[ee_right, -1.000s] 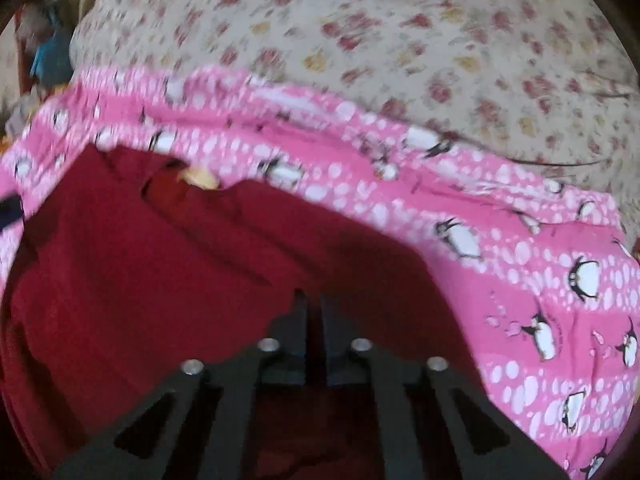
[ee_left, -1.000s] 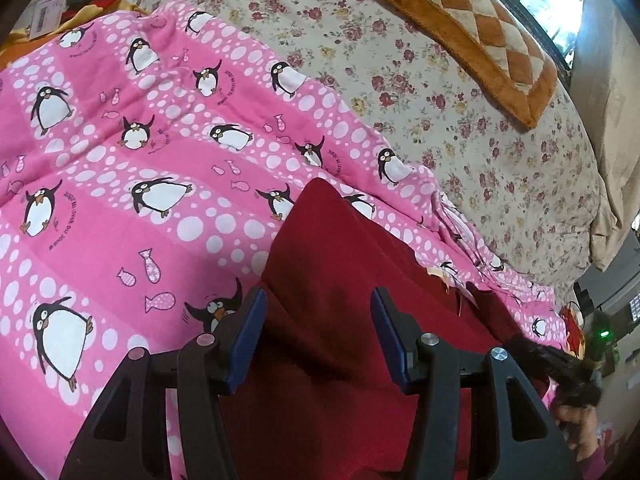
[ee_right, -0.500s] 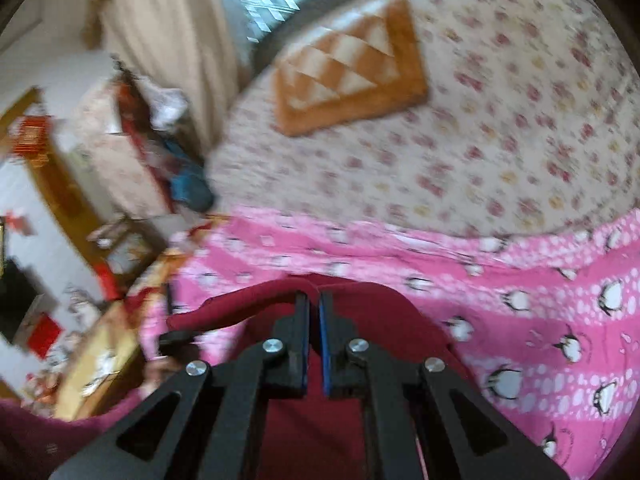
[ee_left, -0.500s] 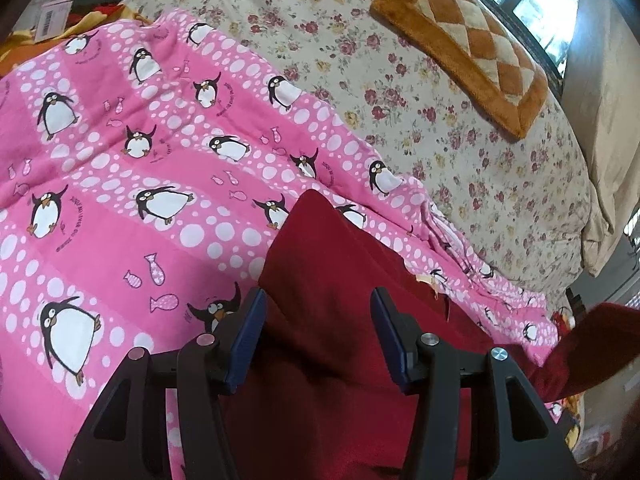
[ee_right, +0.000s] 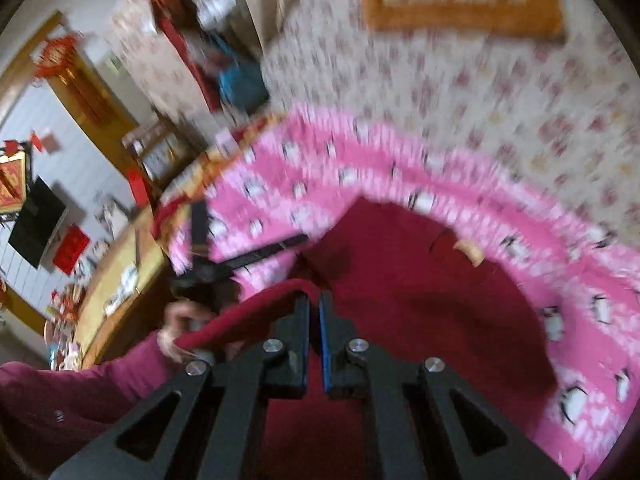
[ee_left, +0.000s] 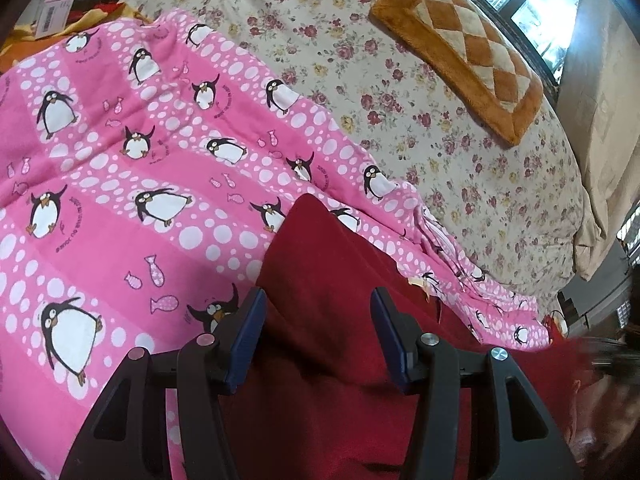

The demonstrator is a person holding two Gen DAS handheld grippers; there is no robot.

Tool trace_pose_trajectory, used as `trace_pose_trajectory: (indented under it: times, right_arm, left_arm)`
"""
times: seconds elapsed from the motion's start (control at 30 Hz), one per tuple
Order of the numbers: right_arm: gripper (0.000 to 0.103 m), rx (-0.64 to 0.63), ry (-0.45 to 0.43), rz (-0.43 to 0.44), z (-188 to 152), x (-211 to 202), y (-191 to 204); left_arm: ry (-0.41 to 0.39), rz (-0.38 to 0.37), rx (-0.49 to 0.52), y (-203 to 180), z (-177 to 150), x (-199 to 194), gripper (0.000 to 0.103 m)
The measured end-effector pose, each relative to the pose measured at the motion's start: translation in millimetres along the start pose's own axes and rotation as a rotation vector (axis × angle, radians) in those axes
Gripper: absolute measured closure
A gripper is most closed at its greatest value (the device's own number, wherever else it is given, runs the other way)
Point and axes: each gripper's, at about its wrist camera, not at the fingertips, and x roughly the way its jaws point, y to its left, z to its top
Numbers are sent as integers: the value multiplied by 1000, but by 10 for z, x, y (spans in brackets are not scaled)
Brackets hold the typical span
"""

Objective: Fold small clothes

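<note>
In the left wrist view, the left gripper (ee_left: 318, 332) is hovering with its blue-padded jaws spread wide and holding nothing, over the dark red soft fabric garment (ee_left: 332, 280), which is lying at six o'clock on the pink fleece blanket printed with penguins and white dots (ee_left: 132, 168). Its position low over the cloth suggests it is either steadying the body of the garment or waiting to take a hem. Toward twelve o'clock the cream floral bedsheet (ee_left: 400, 92) is stretching away, and the orange and beige checked plush cushion (ee_left: 460, 48) is sitting at one o'clock, well apart from the work. In the right wrist view, which is blurred by motion, the right gripper (ee_right: 313, 312) is pinching an edge of the same garment between nearly closed jaws and lifting it, so a band of red cloth is arching toward nine o'clock. The raised edge looks like a fold being carried across the garment. At nine o'clock, blurred, the left gripper (ee_right: 240, 256) is showing above the blanket.
</note>
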Motion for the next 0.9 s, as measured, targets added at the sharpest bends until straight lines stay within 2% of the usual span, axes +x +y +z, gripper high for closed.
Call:
trace_pose_trajectory:
  times: [0.07,0.17,0.3,0.37,0.4,0.43,0.5,0.6,0.7,0.83,0.87,0.9]
  right_arm:
    - [99,15,80,-40,110,485,-171]
    - [99,54,129,-107,214,958,-437]
    - [98,133,94,-234,359,1236,-817]
    - [91,219,61,-252,366,1293,-1018]
    - [81,256,50,-244,360,1284,-1078]
    - [60,279,39,-235,358,1248,-1111]
    - [48,330,-12,-222,295,1081,-1156]
    - [48,348,-87,-195,119,672,-1143]
    - [47,323,-142,-203,-154,200,-1070]
    - [36,307,-209,-260,-564,-366,-1041]
    - [36,298,-214,-299,-679,-485,-1032]
    - [36,285,-214,-337,-775,-581,-1028]
  left_arm:
    - [5,-10,-2,21,26,16,70]
    - [11,-9,-5,56,64,40,70]
    - [27,-17,-5,74,129,117,70]
    - [41,-25,5,42,138,157,70]
    - [50,-30,23,-1,133,189,70]
    - [53,-30,35,-31,122,205,68]
    - [64,-32,67,-112,90,252,67]
    - [90,-20,122,-248,23,360,65]
    - [106,27,181,-379,-53,502,65]
    - [153,55,229,-492,-138,737,66]
    - [169,52,232,-497,-154,781,69]
    - [180,50,233,-501,-168,816,82]
